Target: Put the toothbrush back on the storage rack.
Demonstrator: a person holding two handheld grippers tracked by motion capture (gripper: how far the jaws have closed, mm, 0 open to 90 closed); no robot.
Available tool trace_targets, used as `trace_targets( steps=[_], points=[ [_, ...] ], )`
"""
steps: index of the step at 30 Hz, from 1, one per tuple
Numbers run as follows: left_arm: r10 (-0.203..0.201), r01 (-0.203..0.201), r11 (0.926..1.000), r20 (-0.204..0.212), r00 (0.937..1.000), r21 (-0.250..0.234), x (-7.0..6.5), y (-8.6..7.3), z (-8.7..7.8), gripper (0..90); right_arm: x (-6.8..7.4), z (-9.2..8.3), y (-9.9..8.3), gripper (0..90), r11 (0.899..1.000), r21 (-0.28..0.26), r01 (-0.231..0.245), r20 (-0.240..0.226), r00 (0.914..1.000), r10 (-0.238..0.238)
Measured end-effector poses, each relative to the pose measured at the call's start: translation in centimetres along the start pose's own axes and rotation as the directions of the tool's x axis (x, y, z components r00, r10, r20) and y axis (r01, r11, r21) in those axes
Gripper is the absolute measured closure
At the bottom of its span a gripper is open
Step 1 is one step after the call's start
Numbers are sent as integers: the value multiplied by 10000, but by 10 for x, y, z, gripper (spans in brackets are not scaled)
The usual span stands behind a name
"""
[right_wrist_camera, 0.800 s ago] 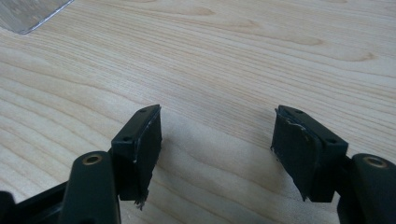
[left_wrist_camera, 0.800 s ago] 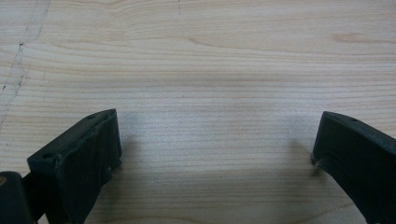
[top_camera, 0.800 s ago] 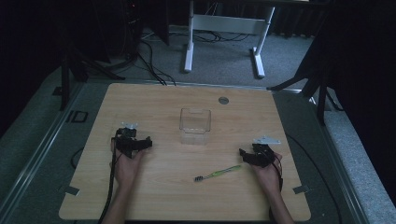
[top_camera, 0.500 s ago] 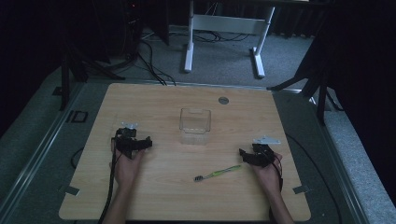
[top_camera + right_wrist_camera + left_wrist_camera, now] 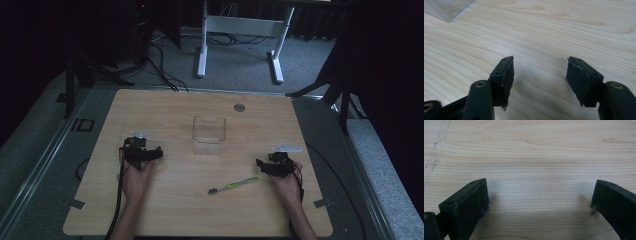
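A clear plastic box (image 5: 209, 135) stands open-topped in the middle of the wooden table (image 5: 165, 107). In front of it and to the right lies a green toothbrush (image 5: 233, 185), bristle end to the left. My left gripper (image 5: 156, 152) rests on the table left of the box, held by a hand; its jaws stand wide apart over bare wood (image 5: 539, 195). My right gripper (image 5: 260, 164) rests at the right, just past the toothbrush's handle end, also open with nothing between its jaws (image 5: 539, 75). A corner of the box (image 5: 447, 8) shows at the top left of the right gripper view.
A small round grey disc (image 5: 239, 107) sits in the table near its far edge. White desk legs (image 5: 202, 42) and cables stand on the floor beyond the table. Dark stands flank both sides. Bits of tape (image 5: 75, 204) mark the table's front corners.
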State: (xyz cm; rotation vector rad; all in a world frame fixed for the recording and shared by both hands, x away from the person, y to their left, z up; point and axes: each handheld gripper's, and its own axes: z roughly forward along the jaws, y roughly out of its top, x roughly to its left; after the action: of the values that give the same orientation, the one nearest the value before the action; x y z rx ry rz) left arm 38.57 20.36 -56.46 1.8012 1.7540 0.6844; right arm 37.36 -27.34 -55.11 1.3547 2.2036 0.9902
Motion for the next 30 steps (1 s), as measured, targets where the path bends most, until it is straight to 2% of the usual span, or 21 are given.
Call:
trace_targets(
  steps=[5,17,22,30],
  points=[
    [-2,2,10000,2,10000,-4,0,0,0,14,5,-6,6,431,9995,-20,306,-169,9994,-307],
    [0,0,10000,3,10000,-7,0,0,0,14,12,-23,20,431,9957,-160,916,-366,9951,-922],
    [-4,4,10000,3,10000,-11,0,0,0,14,14,-24,23,434,9938,110,1102,-416,9931,-1097],
    [0,0,10000,2,10000,-4,0,0,0,14,17,-28,27,440,9883,198,1515,-666,9865,-1499]
  ],
)
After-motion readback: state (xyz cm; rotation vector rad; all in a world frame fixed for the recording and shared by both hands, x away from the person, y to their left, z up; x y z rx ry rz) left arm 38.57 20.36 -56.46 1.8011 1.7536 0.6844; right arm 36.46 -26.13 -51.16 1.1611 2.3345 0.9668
